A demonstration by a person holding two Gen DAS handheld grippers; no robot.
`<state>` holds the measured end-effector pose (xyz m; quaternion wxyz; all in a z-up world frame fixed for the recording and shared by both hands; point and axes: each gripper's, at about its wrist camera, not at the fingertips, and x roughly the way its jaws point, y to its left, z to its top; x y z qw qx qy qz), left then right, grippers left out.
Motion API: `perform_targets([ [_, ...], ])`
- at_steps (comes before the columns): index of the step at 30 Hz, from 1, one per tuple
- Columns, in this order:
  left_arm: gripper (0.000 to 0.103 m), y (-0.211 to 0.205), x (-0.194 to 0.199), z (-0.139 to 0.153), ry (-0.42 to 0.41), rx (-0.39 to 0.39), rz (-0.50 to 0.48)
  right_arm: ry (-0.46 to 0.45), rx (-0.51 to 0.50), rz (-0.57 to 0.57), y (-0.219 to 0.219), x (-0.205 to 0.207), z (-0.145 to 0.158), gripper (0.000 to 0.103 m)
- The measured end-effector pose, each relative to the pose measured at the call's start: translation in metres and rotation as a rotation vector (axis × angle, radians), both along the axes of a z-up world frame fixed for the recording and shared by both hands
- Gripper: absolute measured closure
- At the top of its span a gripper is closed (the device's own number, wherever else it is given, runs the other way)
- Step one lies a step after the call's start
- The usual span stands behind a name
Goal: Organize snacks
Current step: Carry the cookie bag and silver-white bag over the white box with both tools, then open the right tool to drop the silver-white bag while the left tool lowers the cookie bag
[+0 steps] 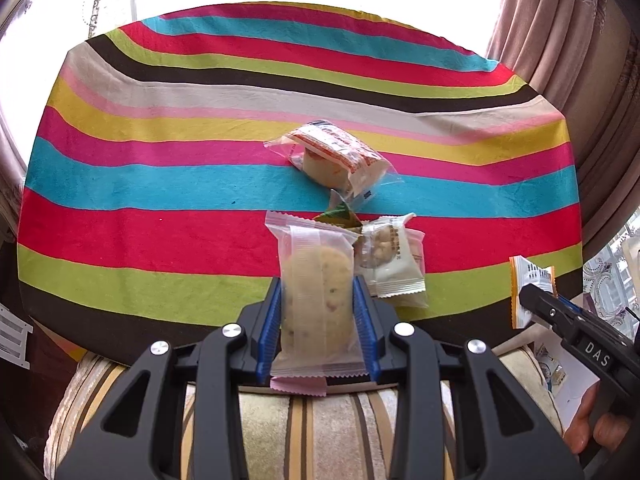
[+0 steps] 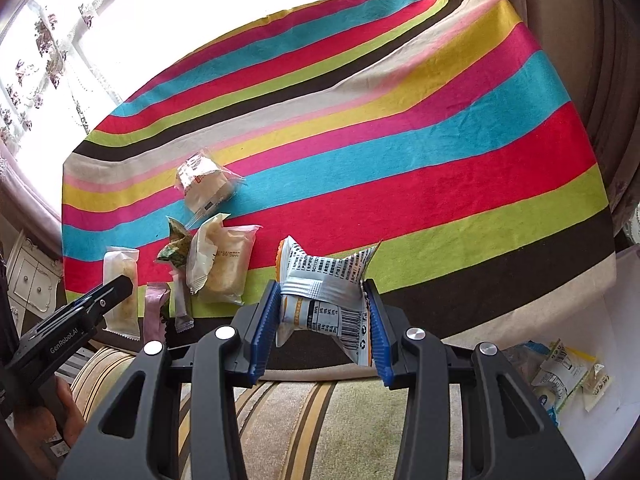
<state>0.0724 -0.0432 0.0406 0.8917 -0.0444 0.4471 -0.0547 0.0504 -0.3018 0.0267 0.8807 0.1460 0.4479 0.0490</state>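
Above the striped cloth point(image 1: 160, 240), a clear biscuit packet point(image 1: 318, 300) is clamped by the left gripper point(image 1: 320, 292), a white printed packet point(image 2: 324, 300) by the right gripper point(image 2: 323, 296).

Ahead of the left gripper point(image 1: 318, 300), which clamps a clear cookie packet point(image 1: 316, 280), a cluster blocks the way: a white packet point(image 1: 394, 268) just beyond its right finger, a small green packet point(image 1: 338, 218) behind that, and a wrapped cake point(image 1: 340, 156) farther out. To the left of this cluster the striped cloth point(image 1: 140, 200) lies bare to its far edge. Ahead and to the right of the right gripper point(image 2: 324, 304), which is closed on a crumpled printed packet point(image 2: 324, 292), the cloth is open; to its left, packets crowd the near edge.
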Motion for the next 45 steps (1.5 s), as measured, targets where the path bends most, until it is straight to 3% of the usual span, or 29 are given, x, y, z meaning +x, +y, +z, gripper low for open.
perform_targets([
  [21, 0.068, -0.120, -0.026, 0.002, 0.025, 0.003, -0.263, 0.020, 0.012, -0.169, -0.107, -0.060, -0.013, 0.062],
  [37, 0.068, -0.243, -0.081, -0.010, 0.057, 0.130, -0.565, 0.034, 0.059, -0.279, -0.183, -0.125, -0.037, 0.062],
  [45, 0.068, -0.285, -0.114, -0.021, 0.102, 0.178, -0.691, 0.058, 0.099, -0.348, -0.217, -0.159, -0.058, 0.062],
])
